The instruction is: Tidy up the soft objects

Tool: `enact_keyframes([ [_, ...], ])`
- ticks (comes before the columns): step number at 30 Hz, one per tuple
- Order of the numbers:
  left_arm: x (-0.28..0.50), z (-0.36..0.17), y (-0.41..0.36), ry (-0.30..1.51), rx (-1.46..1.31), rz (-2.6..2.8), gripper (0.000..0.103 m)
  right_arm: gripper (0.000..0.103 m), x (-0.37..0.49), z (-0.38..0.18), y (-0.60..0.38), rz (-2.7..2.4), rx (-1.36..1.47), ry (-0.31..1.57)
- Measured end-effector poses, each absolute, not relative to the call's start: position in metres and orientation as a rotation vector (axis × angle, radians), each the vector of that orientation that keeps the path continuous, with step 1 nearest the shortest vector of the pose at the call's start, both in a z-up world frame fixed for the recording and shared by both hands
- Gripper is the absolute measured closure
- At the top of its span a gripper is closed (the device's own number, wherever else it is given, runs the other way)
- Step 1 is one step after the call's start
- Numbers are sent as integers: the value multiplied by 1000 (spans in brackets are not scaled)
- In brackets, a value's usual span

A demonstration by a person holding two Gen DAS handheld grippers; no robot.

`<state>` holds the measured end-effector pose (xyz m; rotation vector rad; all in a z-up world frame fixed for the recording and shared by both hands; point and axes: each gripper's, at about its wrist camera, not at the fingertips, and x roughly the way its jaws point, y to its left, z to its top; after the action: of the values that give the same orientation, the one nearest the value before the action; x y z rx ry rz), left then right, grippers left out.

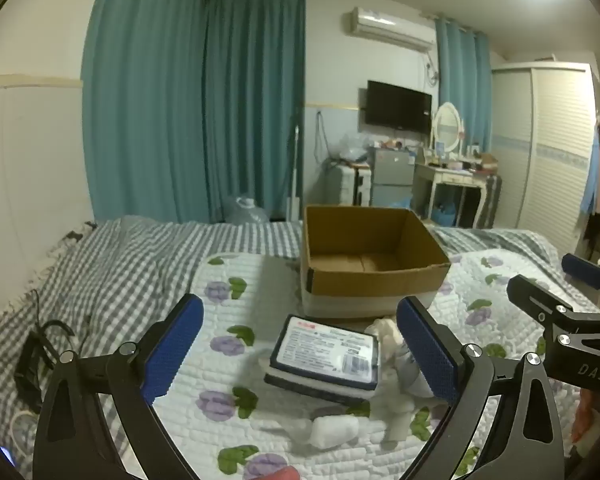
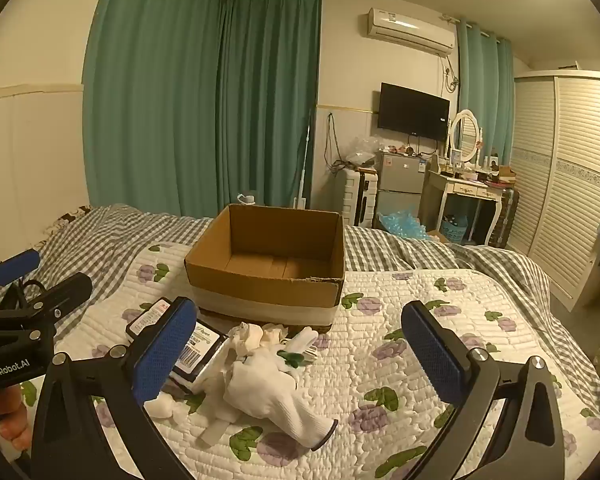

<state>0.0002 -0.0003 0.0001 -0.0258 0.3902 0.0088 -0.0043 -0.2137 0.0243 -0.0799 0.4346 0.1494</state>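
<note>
Lying on the floral quilt (image 2: pixel 420 320) of the bed, a white glove (image 2: pixel 276 396) and a flat tissue pack (image 1: pixel 326 354) are being framed just before an open cardboard box (image 2: pixel 268 276). Both the left tool (image 1: pixel 300 344) and right tool (image 2: pixel 300 348) are being held apart, gripping nothing.

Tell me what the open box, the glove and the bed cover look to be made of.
Box: brown corrugated cardboard, matte; its front rim is torn and frayed, with a pale band around the base.
Glove: white knitted fabric, probably cotton, with a ribbed weave and dark-edged cuff.
Bed cover: quilted cloth, stitched into puffy rows, printed with purple flowers.
</note>
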Motion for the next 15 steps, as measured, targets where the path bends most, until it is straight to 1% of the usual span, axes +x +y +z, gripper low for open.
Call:
enact_keyframes([
  [15, -3, 2, -1, 405, -27, 20, 4, 0, -3, 24, -212, 155, -82, 449],
])
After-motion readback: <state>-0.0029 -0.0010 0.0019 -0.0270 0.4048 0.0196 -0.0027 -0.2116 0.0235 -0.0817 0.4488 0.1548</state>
